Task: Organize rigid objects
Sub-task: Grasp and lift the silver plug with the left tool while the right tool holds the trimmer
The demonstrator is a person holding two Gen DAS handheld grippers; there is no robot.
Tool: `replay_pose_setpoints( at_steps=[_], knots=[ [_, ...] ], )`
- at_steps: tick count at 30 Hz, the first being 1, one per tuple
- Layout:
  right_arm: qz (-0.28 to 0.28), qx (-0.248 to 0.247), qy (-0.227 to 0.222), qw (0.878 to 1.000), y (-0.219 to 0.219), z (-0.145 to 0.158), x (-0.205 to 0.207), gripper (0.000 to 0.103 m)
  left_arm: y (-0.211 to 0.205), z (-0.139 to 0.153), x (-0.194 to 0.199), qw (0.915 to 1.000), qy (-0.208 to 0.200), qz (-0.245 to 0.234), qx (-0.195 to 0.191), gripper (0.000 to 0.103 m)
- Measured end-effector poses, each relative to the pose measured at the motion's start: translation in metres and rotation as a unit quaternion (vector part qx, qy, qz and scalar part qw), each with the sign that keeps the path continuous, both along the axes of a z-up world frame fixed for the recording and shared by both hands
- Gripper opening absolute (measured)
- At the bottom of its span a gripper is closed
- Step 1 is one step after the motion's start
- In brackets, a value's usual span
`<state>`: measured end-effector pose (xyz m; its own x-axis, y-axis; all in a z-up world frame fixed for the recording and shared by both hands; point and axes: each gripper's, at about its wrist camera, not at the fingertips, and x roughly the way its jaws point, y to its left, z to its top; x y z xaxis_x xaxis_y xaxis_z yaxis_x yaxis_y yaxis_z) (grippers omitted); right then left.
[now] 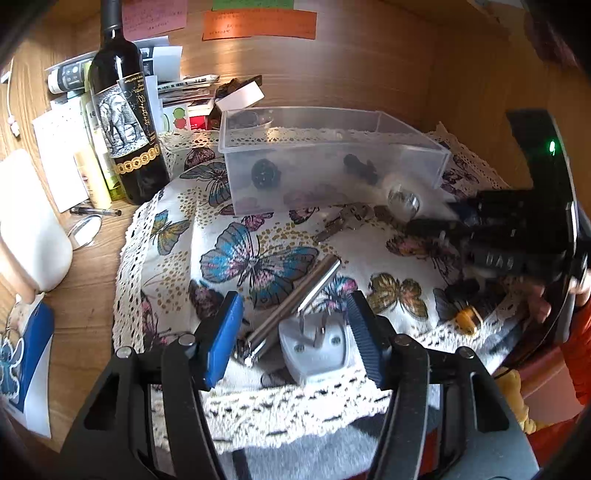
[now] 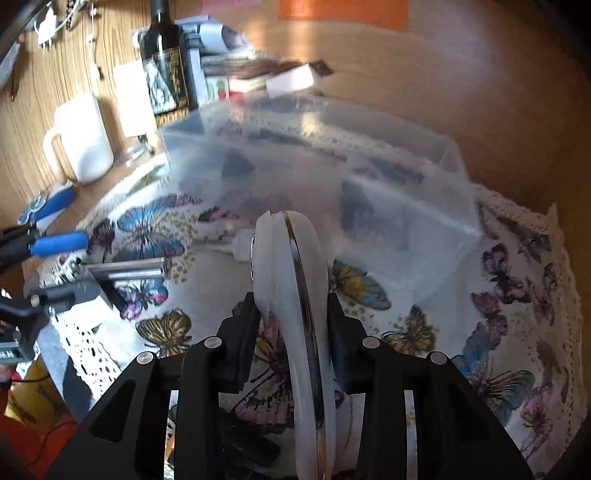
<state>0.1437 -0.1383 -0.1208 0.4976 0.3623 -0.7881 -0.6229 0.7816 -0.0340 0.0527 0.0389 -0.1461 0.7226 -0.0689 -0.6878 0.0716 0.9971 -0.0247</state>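
White oval gadget (image 2: 291, 280) clamped edge-on in right gripper (image 2: 291, 314), long axis aimed fwd at clear bin (image 2: 424, 155) just ahead. Left gripper (image 1: 291, 317) half open, empty, straddling plug adapter (image 1: 314, 343).

One clear box (image 1: 332, 162), one wine bottle (image 1: 122, 110), one white mug (image 2: 83, 136), one metal tube (image 1: 295, 299), one white plug (image 1: 317, 350), one pen (image 1: 96, 211), one small mirror (image 1: 85, 232), two grippers (image 1: 291, 332) (image 2: 291, 332), and two orange notes (image 1: 258, 24).
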Motion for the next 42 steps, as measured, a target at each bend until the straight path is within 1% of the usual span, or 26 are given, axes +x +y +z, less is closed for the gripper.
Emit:
replay_pose_setpoints(
  at_steps=[2,7,8,10,11,15,16,18,22,26,34,42],
  knots=[
    [-0.010,0.010,-0.016,1.000,-0.006,0.010,-0.002,0.032,-0.002,-0.001,-0.006,1.0000,0.001,0.004,0.007,0.058],
    [-0.029,0.039,-0.055,0.997,-0.022,0.031,-0.001,0.032,-0.002,-0.001,-0.017,0.9999,0.002,0.009,-0.005,0.058],
    [-0.034,0.044,-0.059,0.997,-0.024,0.035,-0.001,0.032,-0.003,-0.002,-0.017,0.9999,0.003,0.011,-0.008,0.054],
    [-0.039,0.059,-0.071,0.995,-0.029,0.043,-0.002,0.032,-0.006,-0.004,-0.014,0.9999,0.012,0.008,-0.008,0.050],
    [-0.043,0.066,-0.079,0.994,-0.032,0.048,-0.003,0.032,-0.007,-0.006,-0.012,0.9998,0.015,0.008,-0.008,0.050],
    [-0.050,0.086,-0.101,0.990,-0.036,0.063,-0.007,0.032,-0.017,-0.010,-0.008,0.9999,0.008,0.007,0.013,0.050],
    [-0.052,0.090,-0.105,0.989,-0.035,0.065,-0.007,0.032,-0.019,-0.011,-0.007,0.9998,0.005,0.007,0.020,0.049],
    [-0.055,0.099,-0.114,0.987,-0.037,0.071,-0.009,0.032,-0.023,-0.013,-0.006,0.9992,-0.001,0.007,0.039,0.036],
    [-0.054,0.113,-0.117,0.985,-0.039,0.077,-0.009,0.032,-0.022,-0.012,-0.004,0.9988,-0.004,0.012,0.046,0.037],
    [-0.053,0.113,-0.118,0.985,-0.039,0.076,-0.008,0.032,-0.015,0.000,0.000,0.9994,-0.012,0.014,0.029,0.036],
    [-0.054,0.120,-0.118,0.984,-0.036,0.078,0.001,0.032,-0.004,0.039,0.011,0.9969,-0.065,0.030,0.034,0.036],
    [-0.052,0.122,-0.121,0.984,-0.030,0.084,0.022,0.032,0.007,0.073,0.039,0.9930,-0.106,0.040,0.033,0.036]
  ],
)
